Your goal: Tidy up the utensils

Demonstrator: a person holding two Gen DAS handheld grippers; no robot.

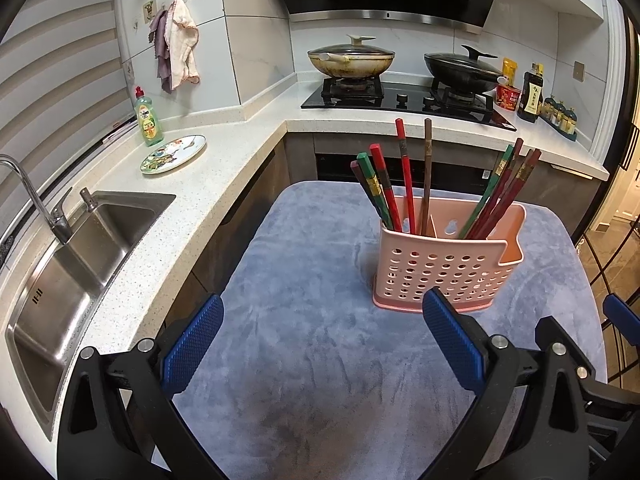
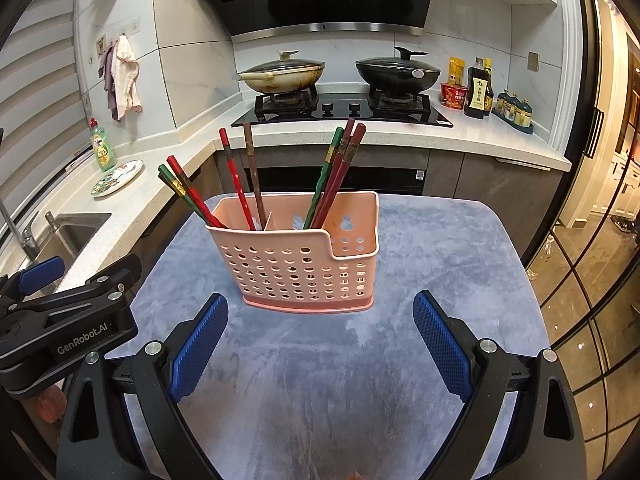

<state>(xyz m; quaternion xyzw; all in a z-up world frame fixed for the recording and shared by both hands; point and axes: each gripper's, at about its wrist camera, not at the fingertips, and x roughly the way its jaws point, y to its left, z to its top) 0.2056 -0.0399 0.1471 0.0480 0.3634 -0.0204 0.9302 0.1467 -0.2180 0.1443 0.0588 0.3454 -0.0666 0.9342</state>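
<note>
Pink holder (image 2: 304, 264) holds chopsticks (image 2: 332, 176); both claws gape empty.

Both wrist cameras sit low over the near edge of the cloth-covered worktop (image 1: 312, 264), facing 12 o'clock toward the stove (image 1: 404, 96). The left view stands further left, the pink utensil basket (image 1: 444, 268) at 1 o'clock, near. The right view has the basket (image 2: 304, 264) near at 12 o'clock. Both share worktop (image 2: 420, 264), basket, stove (image 2: 340, 110).

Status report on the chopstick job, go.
Left gripper open, empty. Right gripper open, empty. Chopsticks all standing in pink holder on blue mat. Nothing between grippers and holder.
</note>
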